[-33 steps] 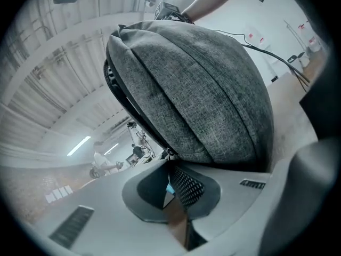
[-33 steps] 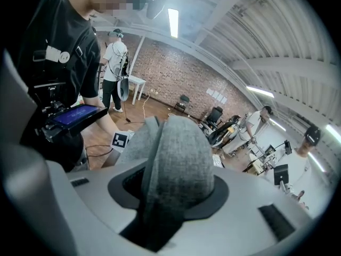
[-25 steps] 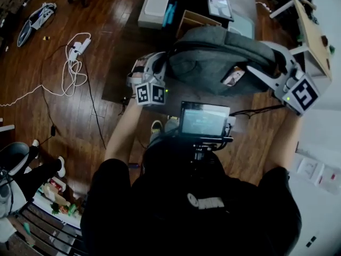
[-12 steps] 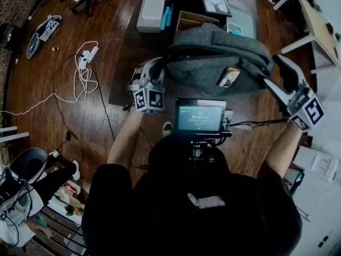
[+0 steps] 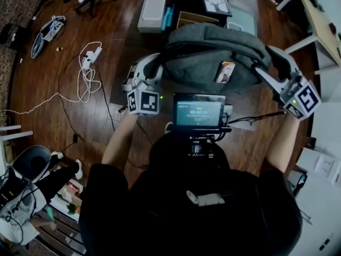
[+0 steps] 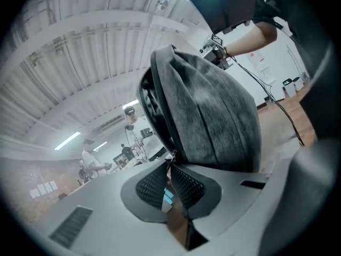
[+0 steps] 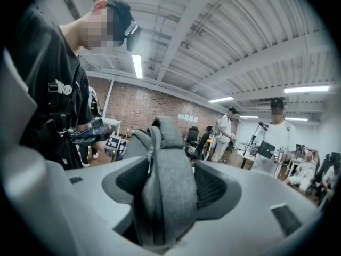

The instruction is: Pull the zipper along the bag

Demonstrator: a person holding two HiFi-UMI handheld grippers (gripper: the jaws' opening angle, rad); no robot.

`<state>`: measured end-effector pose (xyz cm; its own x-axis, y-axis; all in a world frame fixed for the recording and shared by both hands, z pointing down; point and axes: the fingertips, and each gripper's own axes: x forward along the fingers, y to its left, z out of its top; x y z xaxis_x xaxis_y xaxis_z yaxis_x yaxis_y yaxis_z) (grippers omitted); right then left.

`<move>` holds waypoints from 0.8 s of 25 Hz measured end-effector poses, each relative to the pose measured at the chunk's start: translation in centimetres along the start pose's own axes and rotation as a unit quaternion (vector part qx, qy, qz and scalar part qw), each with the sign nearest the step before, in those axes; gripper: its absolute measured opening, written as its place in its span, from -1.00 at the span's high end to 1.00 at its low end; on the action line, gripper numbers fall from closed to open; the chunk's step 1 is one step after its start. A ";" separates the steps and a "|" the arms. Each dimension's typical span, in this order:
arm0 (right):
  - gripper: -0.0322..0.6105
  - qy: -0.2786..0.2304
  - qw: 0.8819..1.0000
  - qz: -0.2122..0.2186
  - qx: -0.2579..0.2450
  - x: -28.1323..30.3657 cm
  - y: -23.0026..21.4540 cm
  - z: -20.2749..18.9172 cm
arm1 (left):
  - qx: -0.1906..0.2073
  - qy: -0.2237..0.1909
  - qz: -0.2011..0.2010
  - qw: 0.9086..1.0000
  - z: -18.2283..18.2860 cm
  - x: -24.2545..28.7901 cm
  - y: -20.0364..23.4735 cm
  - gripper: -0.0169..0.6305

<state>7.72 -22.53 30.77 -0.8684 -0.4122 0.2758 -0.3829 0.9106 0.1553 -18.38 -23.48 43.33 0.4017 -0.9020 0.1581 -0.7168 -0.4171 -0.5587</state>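
Head view showed the grey bag (image 5: 213,57) lying on the desk (image 5: 125,41). It looked soft and floppy, likely to bunch unless braced. The right gripper (image 7: 166,169) was closing its jaws around the bag's end. The left gripper (image 6: 171,164) had its jaws pinched together on the zipper pull (image 6: 171,156), the sensible hold.

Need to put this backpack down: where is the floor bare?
Bare wood floor lies between the white cable coil and the white box. Beyond the backpack it is crowded: that box and a cardboard box.
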 end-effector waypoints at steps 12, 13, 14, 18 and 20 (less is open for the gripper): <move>0.04 0.024 0.997 -0.040 -0.058 1.9 0.4 1.2 | 0.015 -0.010 -0.002 1.000 8.6 -1.6 4.9 0.89; 0.05 0.021 0.997 -0.043 -0.058 2.0 0.3 1.3 | 0.023 -0.010 -0.001 1.000 9.4 -1.5 5.0 0.88; 0.05 0.016 0.997 -0.048 -0.057 2.1 0.2 1.4 | 0.036 -0.012 0.000 0.999 10.1 -1.5 5.2 0.87; 0.07 0.014 0.996 -0.069 -0.055 3.1 -0.3 1.8 | 0.088 -0.018 0.001 0.996 12.2 -1.3 5.7 0.87; 0.07 0.023 0.995 -0.081 -0.056 3.5 -0.5 1.8 | 0.128 -0.017 0.003 0.992 13.2 -1.1 5.8 0.86</move>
<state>4.29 -24.42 29.96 -0.7817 -0.5568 0.2810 -0.4775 0.8241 0.3045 -15.46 -23.50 29.12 0.4203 -0.8982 0.1292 -0.5524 -0.3662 -0.7488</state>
